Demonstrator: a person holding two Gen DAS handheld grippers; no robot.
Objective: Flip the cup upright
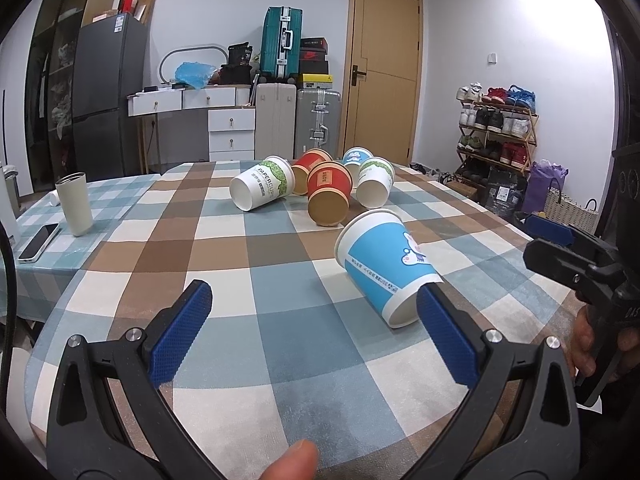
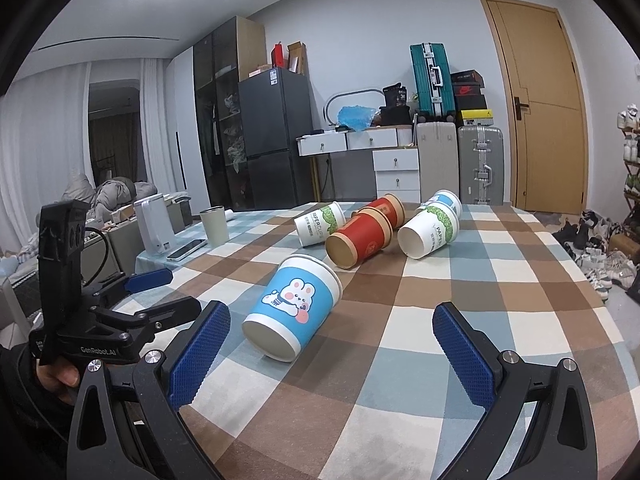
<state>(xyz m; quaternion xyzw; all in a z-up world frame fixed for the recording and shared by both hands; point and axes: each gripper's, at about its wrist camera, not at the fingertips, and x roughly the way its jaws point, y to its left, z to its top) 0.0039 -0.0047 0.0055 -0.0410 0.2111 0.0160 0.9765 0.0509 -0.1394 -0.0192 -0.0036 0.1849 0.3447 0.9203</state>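
Blue paper cup with rabbit print lies on its side on checked tablecloth, interior hidden, nearest both tools. Left gripper and right gripper: jaws apart, holding nothing. Red cup behind, empty.

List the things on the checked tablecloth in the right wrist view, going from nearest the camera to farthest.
Blue paper cup with a rabbit print, lying on its side → red paper cup with a brown rim, on its side → second red paper cup behind it. Off to the left, a white phone, then an upright pale tumbler.
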